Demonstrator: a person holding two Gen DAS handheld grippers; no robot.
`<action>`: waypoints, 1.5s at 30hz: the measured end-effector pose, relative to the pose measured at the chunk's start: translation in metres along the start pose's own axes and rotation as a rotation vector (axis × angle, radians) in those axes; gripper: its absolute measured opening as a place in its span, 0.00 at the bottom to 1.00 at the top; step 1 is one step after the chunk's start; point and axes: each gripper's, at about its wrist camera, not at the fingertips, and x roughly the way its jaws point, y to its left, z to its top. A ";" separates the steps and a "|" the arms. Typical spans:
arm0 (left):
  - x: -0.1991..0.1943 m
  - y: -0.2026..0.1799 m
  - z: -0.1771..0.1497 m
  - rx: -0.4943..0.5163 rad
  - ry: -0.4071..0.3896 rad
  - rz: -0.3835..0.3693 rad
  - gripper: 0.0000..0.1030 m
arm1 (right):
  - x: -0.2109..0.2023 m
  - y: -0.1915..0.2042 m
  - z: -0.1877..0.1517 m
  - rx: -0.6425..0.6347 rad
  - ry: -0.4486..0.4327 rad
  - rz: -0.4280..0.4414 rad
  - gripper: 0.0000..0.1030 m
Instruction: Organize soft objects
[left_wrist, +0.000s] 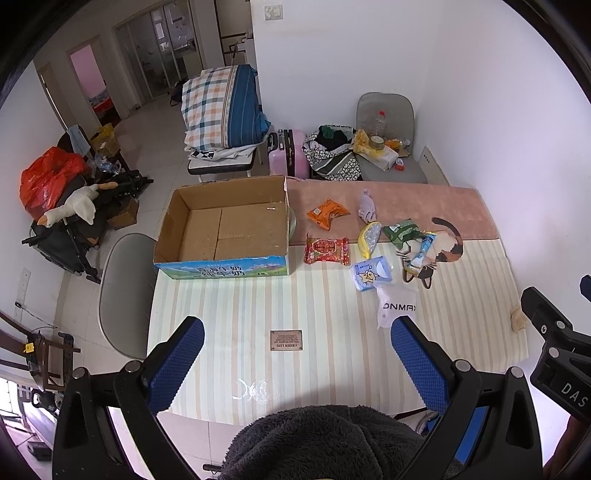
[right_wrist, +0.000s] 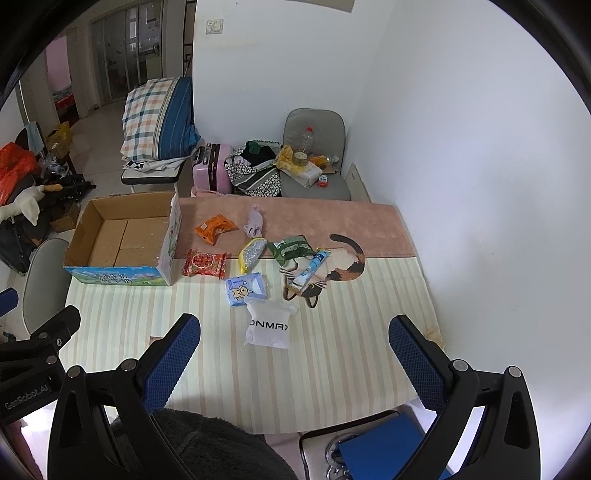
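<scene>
An open, empty cardboard box (left_wrist: 229, 229) (right_wrist: 122, 240) stands at the table's far left. To its right lie soft items: an orange snack bag (left_wrist: 328, 213) (right_wrist: 216, 229), a red packet (left_wrist: 327, 251) (right_wrist: 204, 263), a lilac cloth (left_wrist: 366, 206) (right_wrist: 254, 222), a yellow-silver pouch (left_wrist: 369, 238) (right_wrist: 252, 253), a green packet (left_wrist: 402, 232) (right_wrist: 291, 249), a blue tube (left_wrist: 424, 251) (right_wrist: 312, 271), a blue tissue pack (left_wrist: 370, 275) (right_wrist: 245, 290) and a white ONMAX bag (left_wrist: 397, 306) (right_wrist: 269, 326). My left gripper (left_wrist: 295, 365) and right gripper (right_wrist: 295, 363) are open and empty above the near table edge.
The table wears a striped cloth (left_wrist: 295, 306) and a pink mat (left_wrist: 406, 201) with a cat figure (left_wrist: 439, 251). Grey chairs stand at the left (left_wrist: 125, 295) and behind the table (left_wrist: 388, 147). A dark fleece garment (left_wrist: 325, 443) lies below the grippers. A pink suitcase (left_wrist: 286, 155) stands behind.
</scene>
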 end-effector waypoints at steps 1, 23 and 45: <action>-0.001 0.000 0.001 0.001 -0.004 0.001 1.00 | -0.001 -0.001 0.000 0.002 -0.003 0.001 1.00; -0.006 0.007 -0.001 -0.006 -0.026 0.006 1.00 | -0.005 0.003 0.006 0.002 -0.017 0.011 1.00; -0.006 0.010 0.000 -0.008 -0.025 0.005 1.00 | -0.006 0.008 0.007 0.003 -0.018 0.011 1.00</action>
